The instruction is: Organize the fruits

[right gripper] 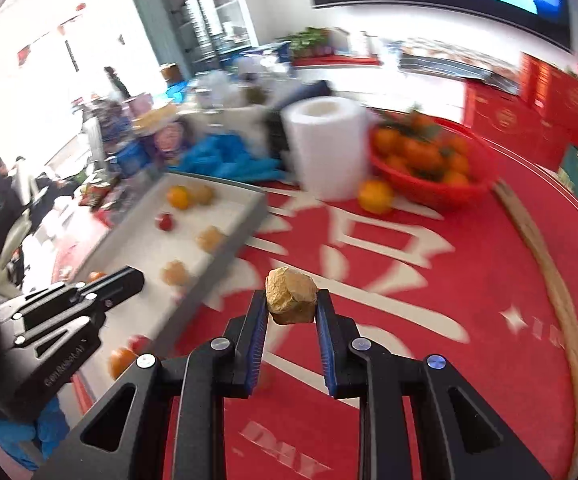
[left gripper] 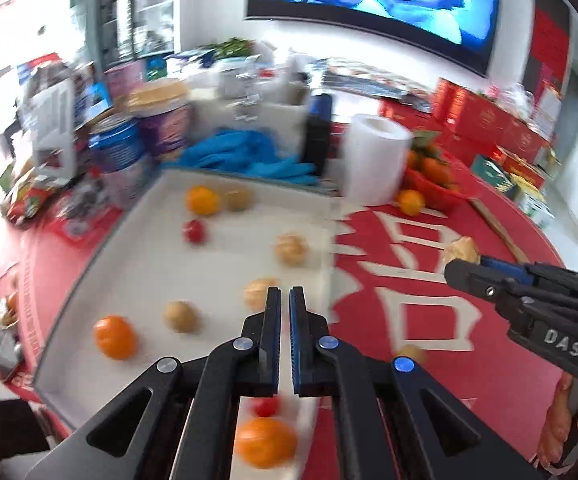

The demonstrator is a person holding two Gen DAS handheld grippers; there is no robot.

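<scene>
Black claws (left gripper: 285, 300) (right gripper: 292, 304), blue ribbed pads, silver and blue rivets, white "DAS" lettering

The right hand-held gripper (right gripper: 292, 306) is made of matt black plastic with ribbed blue pads. The held walnut (right gripper: 291, 295) looks rough and wrinkled. The tray (left gripper: 89, 280) is smooth white.

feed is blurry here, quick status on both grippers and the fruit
Left gripper shut, empty, over white tray. Right gripper shut on tan walnut-like piece, above red cloth. Nothing in the way.
</scene>
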